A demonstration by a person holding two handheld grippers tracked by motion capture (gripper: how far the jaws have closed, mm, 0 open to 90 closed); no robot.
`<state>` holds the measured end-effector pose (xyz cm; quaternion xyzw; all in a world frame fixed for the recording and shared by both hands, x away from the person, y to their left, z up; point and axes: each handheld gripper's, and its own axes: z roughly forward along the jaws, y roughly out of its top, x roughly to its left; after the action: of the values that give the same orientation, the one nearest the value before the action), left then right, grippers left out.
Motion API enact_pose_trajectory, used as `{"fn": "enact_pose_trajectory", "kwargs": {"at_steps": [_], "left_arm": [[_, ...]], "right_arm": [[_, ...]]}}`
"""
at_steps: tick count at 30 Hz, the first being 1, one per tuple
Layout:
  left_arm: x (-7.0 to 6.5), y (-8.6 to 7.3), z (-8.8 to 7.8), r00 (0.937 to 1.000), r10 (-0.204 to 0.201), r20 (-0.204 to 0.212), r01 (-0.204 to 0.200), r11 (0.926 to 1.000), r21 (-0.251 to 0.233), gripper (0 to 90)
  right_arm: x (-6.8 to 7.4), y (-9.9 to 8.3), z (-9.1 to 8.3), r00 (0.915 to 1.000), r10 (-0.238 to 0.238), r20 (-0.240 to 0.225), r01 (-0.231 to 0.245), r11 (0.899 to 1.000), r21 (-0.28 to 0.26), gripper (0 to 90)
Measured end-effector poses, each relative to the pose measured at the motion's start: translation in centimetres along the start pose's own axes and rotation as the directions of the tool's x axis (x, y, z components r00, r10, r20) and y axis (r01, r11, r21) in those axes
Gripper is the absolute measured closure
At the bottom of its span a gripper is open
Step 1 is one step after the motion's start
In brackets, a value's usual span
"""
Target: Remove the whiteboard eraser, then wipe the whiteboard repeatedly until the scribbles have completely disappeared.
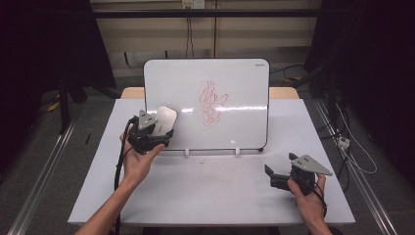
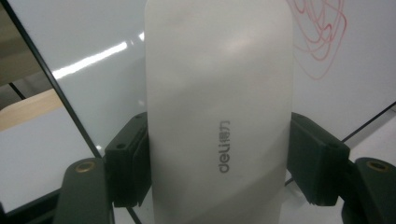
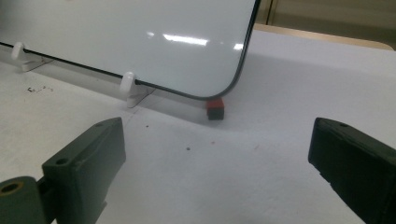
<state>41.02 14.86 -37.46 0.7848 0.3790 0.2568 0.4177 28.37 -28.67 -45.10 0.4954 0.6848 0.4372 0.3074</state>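
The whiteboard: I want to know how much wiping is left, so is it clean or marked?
Marked. The whiteboard carries a red scribble near its middle; the rest looks blank.

Eraser against whiteboard, left of scribble.

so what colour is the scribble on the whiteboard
Red: thin looping lines of the scribble on the whiteboard, clearest in the high view.
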Motion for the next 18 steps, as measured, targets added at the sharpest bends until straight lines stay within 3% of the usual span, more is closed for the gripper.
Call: {"fn": "enact_pose_trajectory", "kwargs": {"at_steps": [3, 7, 9, 18], "left_arm": [[0.05, 0.02, -0.36, 0.9997, 0.002, -0.023, -0.003, 0.9998, -0.02, 30.4], [0.35, 0.04, -0.5, 0.9997, -0.012, -0.021, 0.011, 0.9995, -0.03, 30.4], [0.49, 0.0, -0.47, 0.9997, -0.023, -0.011, 0.022, 0.9991, -0.037, 30.4], [-0.08, 0.24, -0.4, 0.9991, 0.022, 0.038, -0.021, 0.999, -0.041, 30.4]], "right_arm": [[0.02, 0.01, 0.01, 1.0, -0.003, -0.002, 0.003, 1.0, 0.0, 4.3], [0.01, 0.03, -0.01, 1.0, -0.001, -0.002, 0.001, 1.0, 0.0, 4.3], [-0.03, 0.1, -0.02, 1.0, 0.001, 0.002, -0.001, 1.0, -0.006, 4.2], [0.06, 0.12, 0.17, 1.0, -0.001, 0.005, 0.001, 1.0, -0.002, 4.3]]}}
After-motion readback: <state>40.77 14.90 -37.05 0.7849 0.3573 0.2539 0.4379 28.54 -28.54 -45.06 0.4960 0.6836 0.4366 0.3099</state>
